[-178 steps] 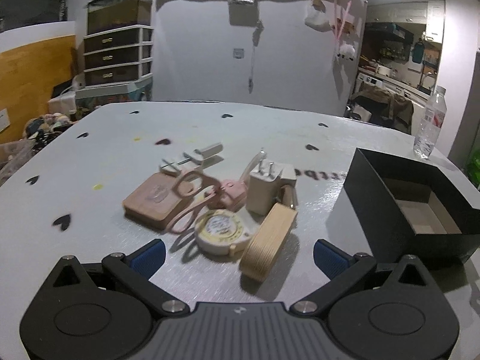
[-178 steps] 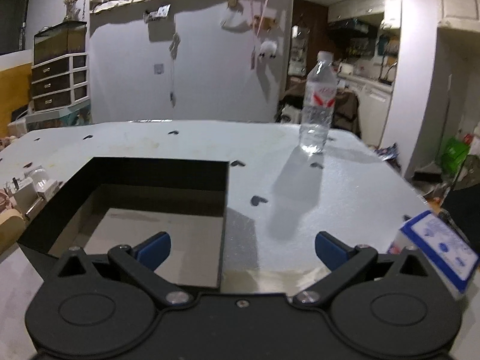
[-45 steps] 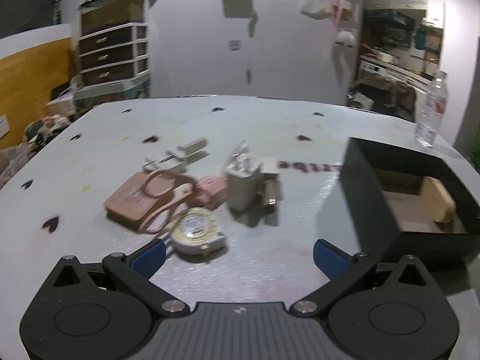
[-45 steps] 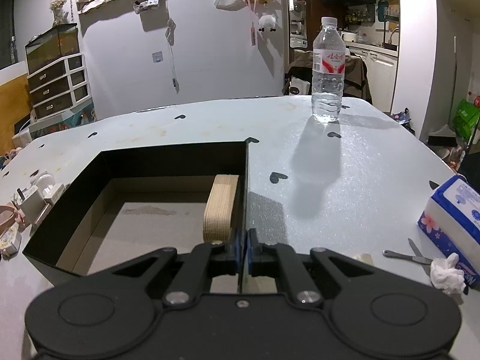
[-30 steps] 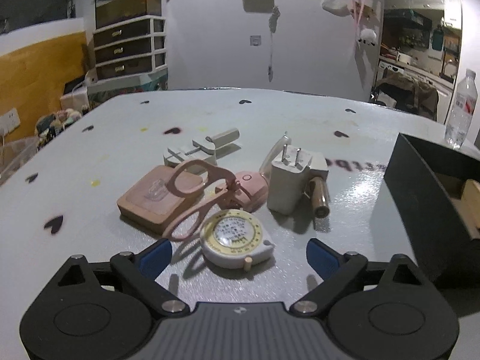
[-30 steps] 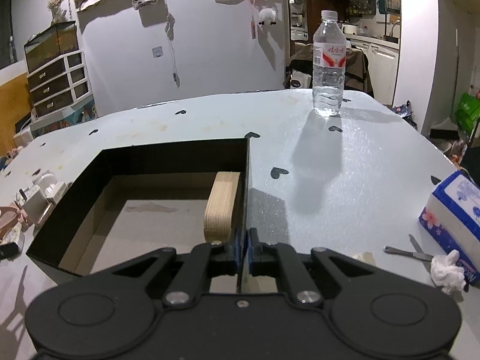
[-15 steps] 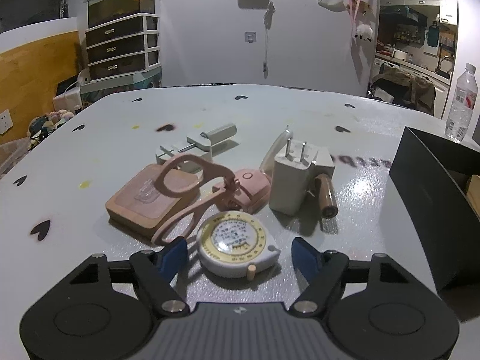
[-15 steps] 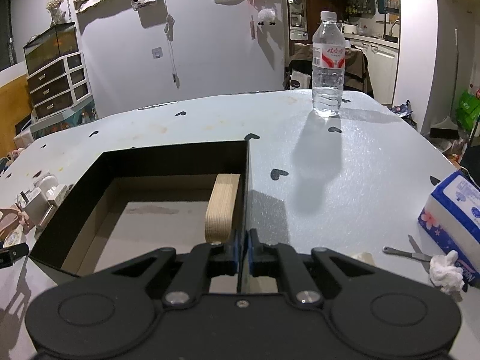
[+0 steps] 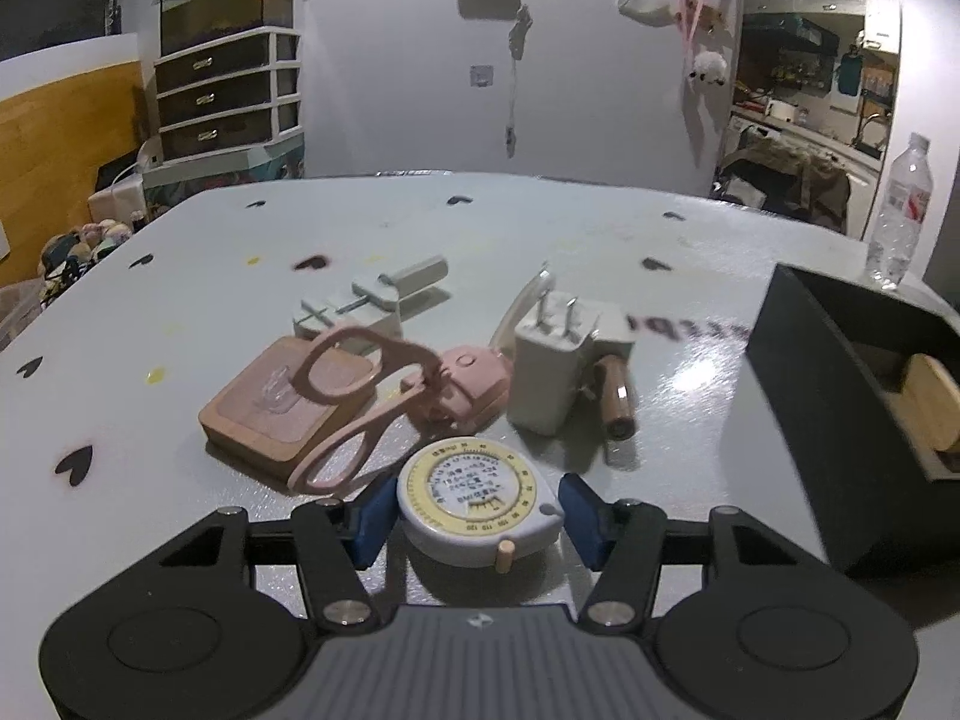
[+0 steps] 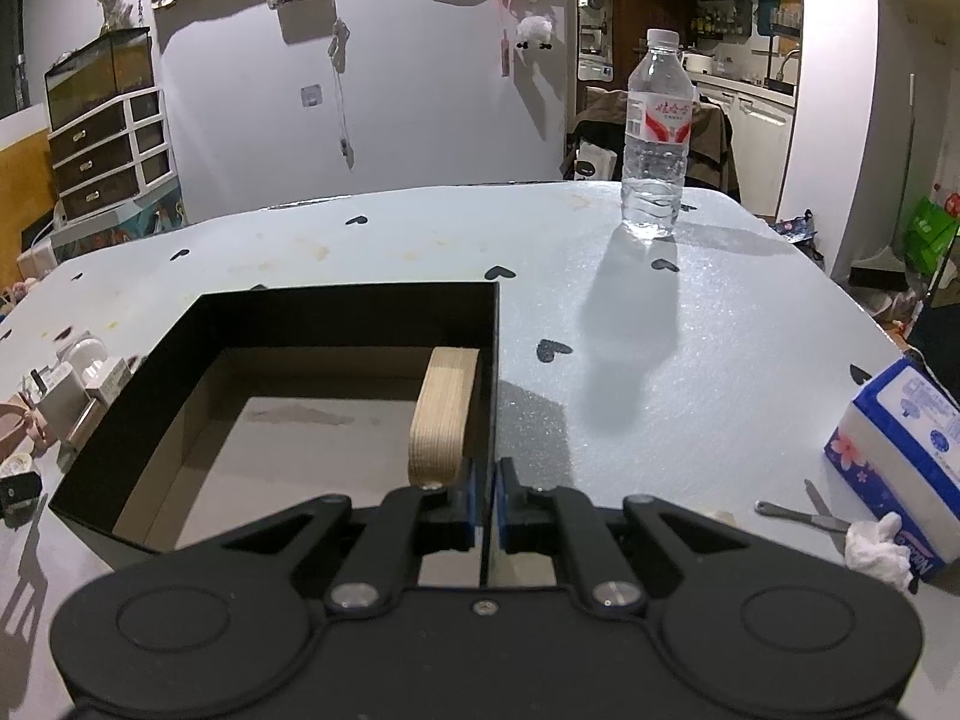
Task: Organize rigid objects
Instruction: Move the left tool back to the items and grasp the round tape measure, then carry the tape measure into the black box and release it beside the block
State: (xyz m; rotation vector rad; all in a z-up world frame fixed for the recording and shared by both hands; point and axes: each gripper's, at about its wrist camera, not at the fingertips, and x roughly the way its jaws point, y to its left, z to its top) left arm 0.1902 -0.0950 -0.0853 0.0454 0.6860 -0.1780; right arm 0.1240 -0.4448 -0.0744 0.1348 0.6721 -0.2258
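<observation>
My left gripper sits low over the table with a round yellow-faced tape measure between its blue pads. The jaws are closing and the pads stand right at its sides. Behind it lie pink glasses, a wooden tray, a pink gadget, a white plug charger and a wooden-handled piece. My right gripper is shut on the right wall of the black box. A wooden block leans inside that box.
A water bottle stands at the table's far side. A tissue pack, a metal tool and a crumpled tissue lie at the right edge. A white clip piece lies behind the pile.
The left gripper's jaws have narrowed from wide apart to the tape measure's sides, and the gripper has edged in over it. The right gripper has kept still on the box wall.
</observation>
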